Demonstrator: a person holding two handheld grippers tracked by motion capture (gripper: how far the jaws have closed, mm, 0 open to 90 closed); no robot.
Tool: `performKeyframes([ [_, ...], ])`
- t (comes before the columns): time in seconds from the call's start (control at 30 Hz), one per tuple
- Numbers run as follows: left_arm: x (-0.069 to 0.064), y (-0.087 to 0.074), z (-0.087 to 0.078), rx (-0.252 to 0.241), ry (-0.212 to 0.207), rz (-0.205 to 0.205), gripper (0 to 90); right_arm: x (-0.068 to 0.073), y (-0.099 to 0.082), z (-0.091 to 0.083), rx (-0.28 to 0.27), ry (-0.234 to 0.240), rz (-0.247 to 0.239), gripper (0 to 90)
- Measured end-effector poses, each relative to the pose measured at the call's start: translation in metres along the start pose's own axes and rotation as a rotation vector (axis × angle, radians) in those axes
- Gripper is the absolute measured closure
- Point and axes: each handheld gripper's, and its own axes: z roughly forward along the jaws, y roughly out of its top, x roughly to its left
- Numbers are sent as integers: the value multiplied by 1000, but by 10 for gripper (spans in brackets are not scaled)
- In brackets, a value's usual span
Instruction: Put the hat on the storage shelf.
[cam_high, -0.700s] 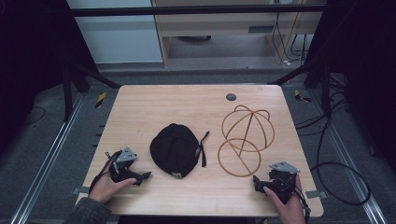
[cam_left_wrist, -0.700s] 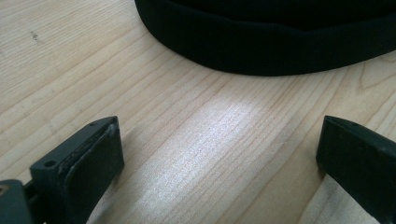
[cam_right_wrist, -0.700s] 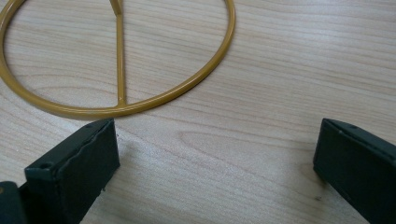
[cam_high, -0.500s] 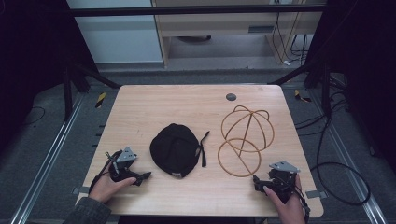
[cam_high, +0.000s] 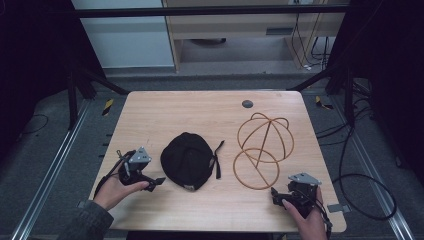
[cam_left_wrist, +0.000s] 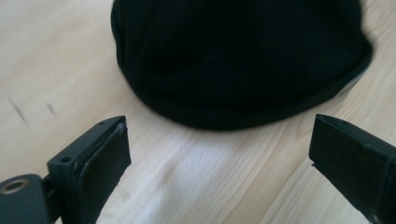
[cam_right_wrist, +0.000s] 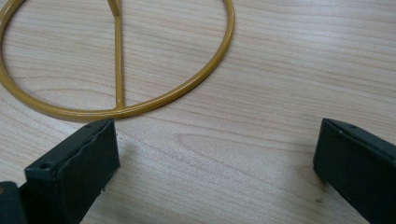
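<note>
The left gripper (cam_high: 159, 181) is resting with fingers spread, empty, just short of the soft, limp black fabric cap (cam_left_wrist: 238, 60), whose near rim looks easiest to pinch

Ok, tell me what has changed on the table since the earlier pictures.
Nothing has visibly changed. The left gripper rests open beside the black cap, and the right gripper sits open near the yellow wire stand, both where they were. Nothing has been taken hold of or let go, and cap and stand lie as before on the wooden table.
</note>
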Motion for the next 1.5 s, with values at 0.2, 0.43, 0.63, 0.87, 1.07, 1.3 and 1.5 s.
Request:
performKeyframes([
  [0.2, 1, 48, -7, 40, -13, 35, 59, 0, 0, 0, 1, -1, 1, 4],
  [0.43, -2, 84, -1, 81, 1, 94, 71, 0, 0, 0, 0, 1, 1, 4],
  [0.63, -5, 108, 13, 114, -5, 114, 120, 0, -1, -1, 1, 1, 2, 4],
  [0.87, -6, 118, 27, 150, -25, 135, 242, 0, -1, -1, 1, 2, 2, 4],
  [1.07, -6, 120, 35, 183, -30, 140, 373, 0, -1, -1, 0, 3, -3, 3],
  [1.3, -3, 120, 42, 199, -44, 127, 511, 0, -1, -1, 1, 3, -2, 4],
  [1.5, 2, 119, 43, 200, -68, 108, 659, 0, -1, -1, 0, 4, -3, 4],
])
